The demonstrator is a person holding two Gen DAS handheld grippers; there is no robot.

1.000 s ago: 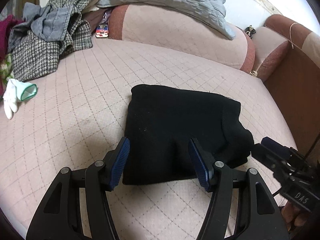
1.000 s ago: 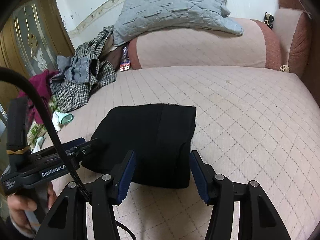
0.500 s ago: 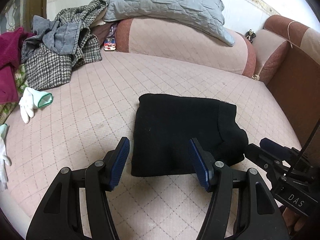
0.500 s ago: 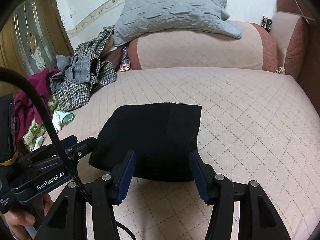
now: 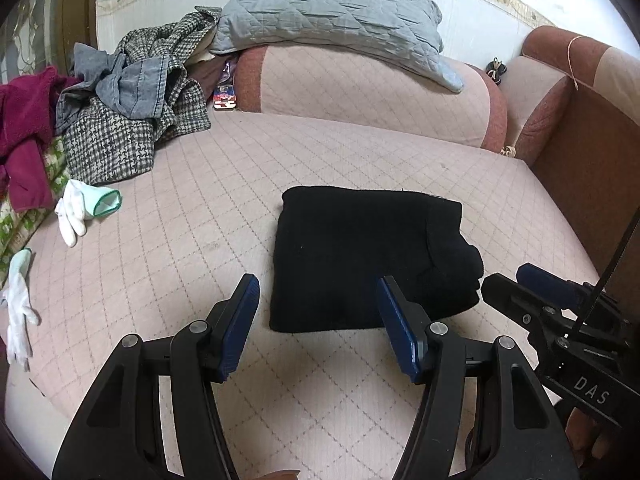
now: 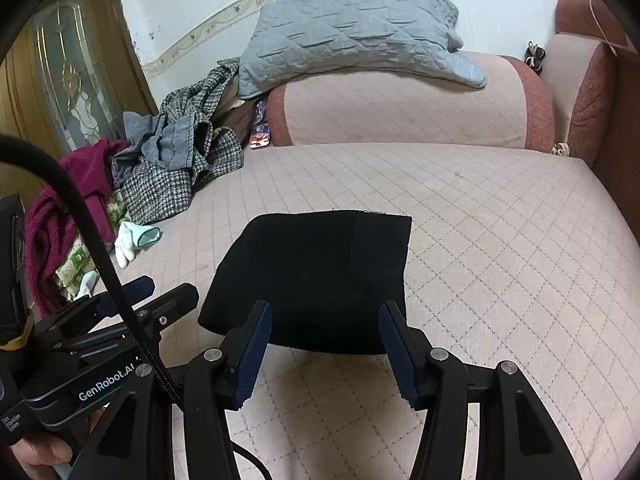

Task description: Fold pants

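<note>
The black pants [image 5: 368,252] lie folded into a compact rectangle on the pink quilted bed [image 5: 192,232]. They also show in the right wrist view [image 6: 316,276]. My left gripper [image 5: 318,308] is open and empty, hovering just short of the bundle's near edge. My right gripper [image 6: 325,334] is open and empty, above the bundle's near edge. The right gripper shows at the right of the left wrist view [image 5: 532,292], beside the bundle. The left gripper shows at the left of the right wrist view [image 6: 156,296].
A heap of clothes [image 5: 120,120] lies at the bed's far left, with white gloves [image 5: 76,208] near it. A grey quilted pillow [image 5: 340,16] rests on the pink bolster [image 5: 372,96]. A brown wooden bed frame [image 5: 592,168] stands at the right.
Both grippers have pulled back from the folded pants toward the bed's near edge. The pants lie still and both grippers stay open.
</note>
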